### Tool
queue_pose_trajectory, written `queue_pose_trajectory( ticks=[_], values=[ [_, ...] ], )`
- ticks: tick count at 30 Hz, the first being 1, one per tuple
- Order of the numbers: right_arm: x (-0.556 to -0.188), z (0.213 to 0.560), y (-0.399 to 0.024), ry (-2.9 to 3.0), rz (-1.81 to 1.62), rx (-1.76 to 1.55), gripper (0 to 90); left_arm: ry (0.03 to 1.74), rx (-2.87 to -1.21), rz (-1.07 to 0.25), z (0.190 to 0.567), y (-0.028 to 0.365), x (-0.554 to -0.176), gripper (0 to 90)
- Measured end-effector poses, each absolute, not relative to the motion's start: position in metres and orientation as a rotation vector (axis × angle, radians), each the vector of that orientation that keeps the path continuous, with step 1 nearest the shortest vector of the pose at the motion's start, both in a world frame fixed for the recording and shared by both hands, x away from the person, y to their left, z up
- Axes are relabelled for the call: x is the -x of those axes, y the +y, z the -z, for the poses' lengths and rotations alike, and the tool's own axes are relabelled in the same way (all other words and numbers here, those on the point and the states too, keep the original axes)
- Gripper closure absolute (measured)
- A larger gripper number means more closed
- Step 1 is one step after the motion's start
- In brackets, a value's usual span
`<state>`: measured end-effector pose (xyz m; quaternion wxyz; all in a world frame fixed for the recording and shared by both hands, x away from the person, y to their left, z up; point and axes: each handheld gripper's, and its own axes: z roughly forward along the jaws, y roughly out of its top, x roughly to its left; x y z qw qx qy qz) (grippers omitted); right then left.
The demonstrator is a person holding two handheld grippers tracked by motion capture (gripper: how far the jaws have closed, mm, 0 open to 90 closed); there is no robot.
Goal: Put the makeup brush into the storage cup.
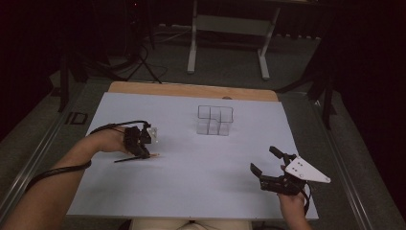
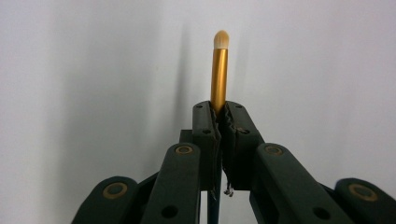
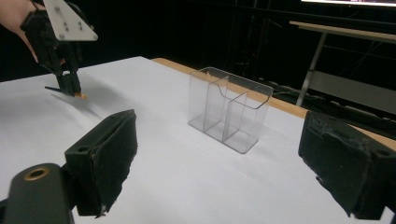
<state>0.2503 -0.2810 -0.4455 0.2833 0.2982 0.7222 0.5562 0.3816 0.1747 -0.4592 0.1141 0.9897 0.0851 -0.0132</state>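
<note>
The left gripper (image 1: 143, 149) sits toward the left edge of the table (image 1: 191, 187), about halfway between its near and far edges, its jaws closed tight on a small brush (image 2: 219, 70). In the left gripper view the brush's gold ferrule and pale tip stick out past the jaw ends, while its dark handle runs back between them; in the high view the brush (image 1: 136, 157) lies nearly level, close above the white surface. The right gripper (image 1: 267, 163) rests near the table's near right corner with its jaws spread wide and nothing between the pads (image 3: 109, 154). A clear plastic organiser (image 1: 215, 120) with open-topped compartments stands upright toward the far edge, slightly right of centre, well apart from both grippers. The white surface between the left gripper and the organiser is bare, as is the broad stretch along the near edge between the two hands. A strip of wood (image 1: 191, 89) shows along the far edge.
</note>
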Motion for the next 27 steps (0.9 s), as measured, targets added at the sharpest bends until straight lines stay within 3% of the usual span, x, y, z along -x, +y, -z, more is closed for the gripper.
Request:
queue_pose_trajectory(
  ticks=[13, 27],
  values=[
    [-0.25, 0.445, -0.281, 1.93, -1.494, -0.796, 11.7, 0.325, -2.654, 0.072, 0.431, 0.177, -0.369, 85.2],
    [-0.25, 0.445, -0.282, 1.932, -1.502, -0.814, 11.7, 0.322, -2.495, 0.078, 0.411, 0.182, -0.36, 85.2]
  ],
)
